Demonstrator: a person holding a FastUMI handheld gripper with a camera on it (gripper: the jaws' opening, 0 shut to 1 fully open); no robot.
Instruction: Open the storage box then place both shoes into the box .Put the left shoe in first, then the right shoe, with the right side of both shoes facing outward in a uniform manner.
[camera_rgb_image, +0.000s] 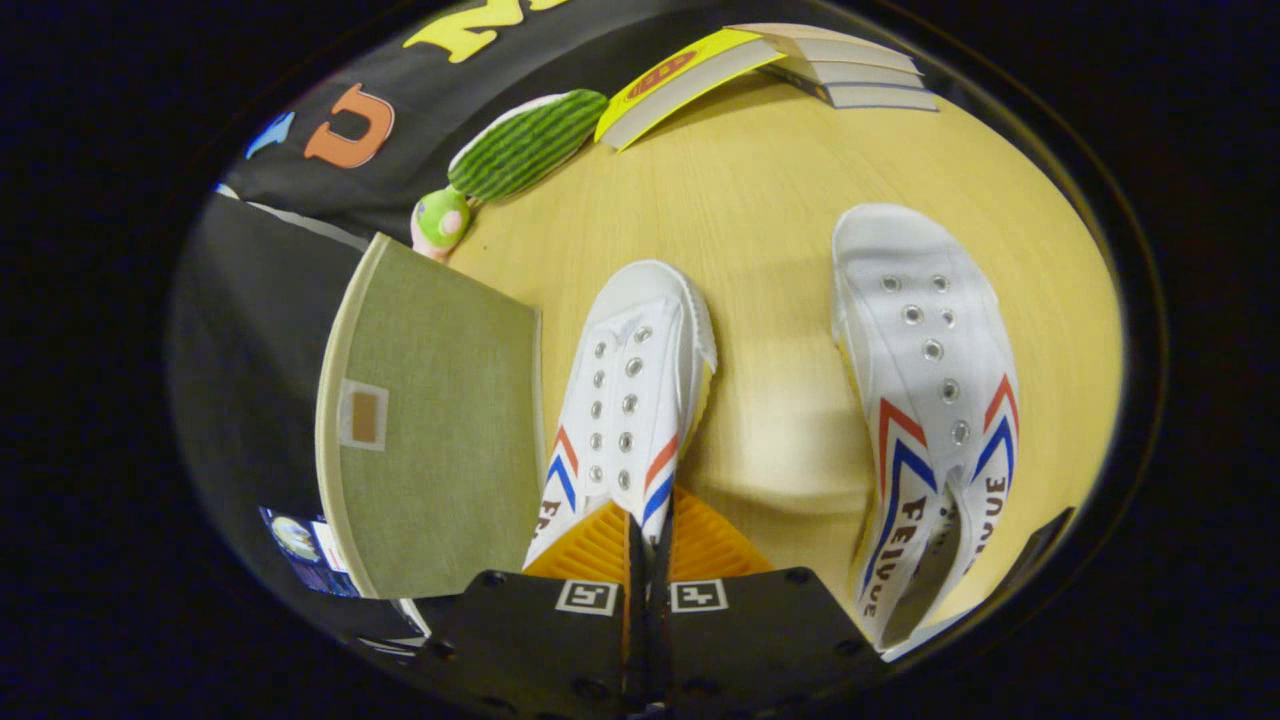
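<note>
Two white canvas shoes with red and blue chevrons are over the wooden table (760, 200), toes pointing away from me. The shoe nearer the box (630, 390) has its rear opening at my gripper (648, 535). The orange ribbed fingers (590, 548) are pressed together on the edge of its collar, and it casts a shadow to its right. The other shoe (925, 370) lies flat on the table, apart on the right. An olive-green fabric storage box (440, 420) with a small label tab stands just left of the held shoe. Whether the box is open I cannot tell.
At the back of the table lie a yellow-covered book (690, 75) and a stack of books (850, 65). A green striped plush toy (525, 145) and a small green and pink toy (440, 220) sit behind the box.
</note>
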